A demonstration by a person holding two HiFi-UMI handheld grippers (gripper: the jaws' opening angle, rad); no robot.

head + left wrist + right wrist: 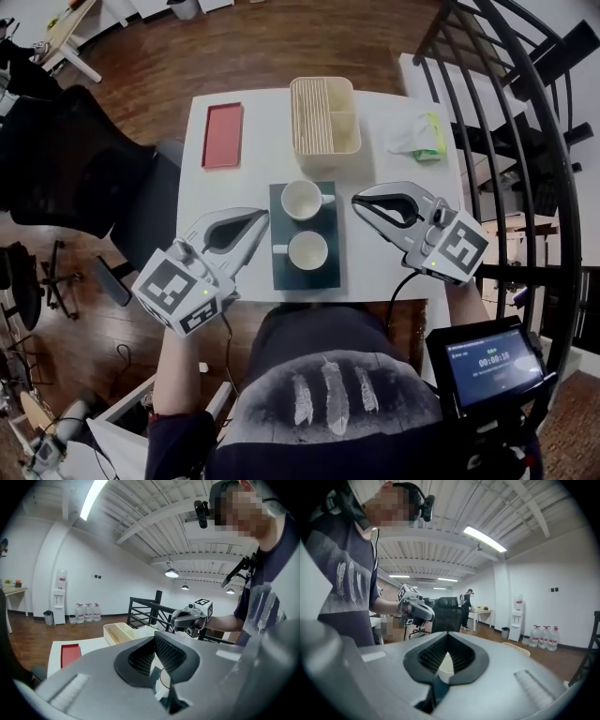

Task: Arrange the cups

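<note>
In the head view, two white cups stand on the dark mat [281, 274], which lies mid-worktop [394, 248] against its near edge. The far cup [302, 200] turns its handle toward the right edge. The near cup [307, 250] turns its handle toward the left edge. Our left claw [255, 221] hovers just beside the mat's left side and our right claw [361, 201] just beside its right. Both are clenched and carry nothing. We judge the cups already lined up, so at most the handles remain to be matched. For that we should spread a claw before going in and come at the rim or handle level. We then turn the cup gently so the mat does not slide, keeping the other claw clear.

In the left gripper view our ribbed pads meet with nothing between them. Part of a cup shows below the tips. The red tray [70, 655] and slatted box [123, 633] sit toward the far edge.

In the right gripper view the pads are likewise closed and empty. A pale sliver beneath them is probably a cup, though we cannot tell which.
</note>
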